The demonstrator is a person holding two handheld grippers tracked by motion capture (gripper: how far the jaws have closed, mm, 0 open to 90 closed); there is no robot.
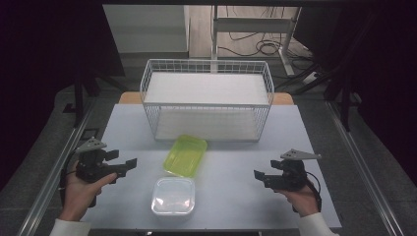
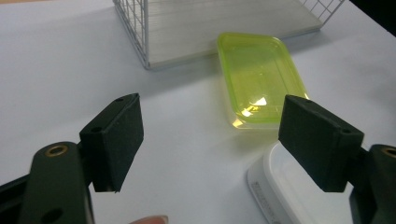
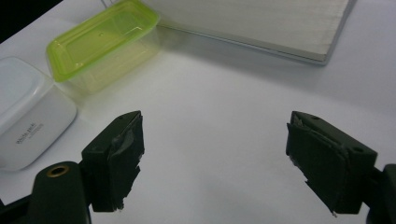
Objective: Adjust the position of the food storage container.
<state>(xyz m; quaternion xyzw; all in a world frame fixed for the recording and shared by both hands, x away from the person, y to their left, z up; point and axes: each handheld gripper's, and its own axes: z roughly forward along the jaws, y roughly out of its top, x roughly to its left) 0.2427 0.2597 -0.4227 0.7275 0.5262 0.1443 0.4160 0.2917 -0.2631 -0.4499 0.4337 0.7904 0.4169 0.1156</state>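
Observation:
A lime-green lidded plastic container (image 1: 185,155) lies on the white table, just in front of a white wire basket (image 1: 206,101). Nearer the front edge sits a white, clear-lidded container (image 1: 173,195). My left gripper (image 1: 122,163) is held at the table's left side, jaws open and empty, pointing right toward the two containers. At the right side, my right gripper (image 1: 261,176) is open and empty too, pointing left. The left gripper view has the green container (image 2: 259,77) ahead and the white container (image 2: 289,196) at lower right. In the right gripper view the green container (image 3: 100,44) and white container (image 3: 28,112) sit at left.
The wire basket (image 2: 140,32) has a white board as its floor and stands at the back middle of the table (image 1: 231,162). Metal rails run along both sides of the table. Cables and a desk frame lie on the floor beyond.

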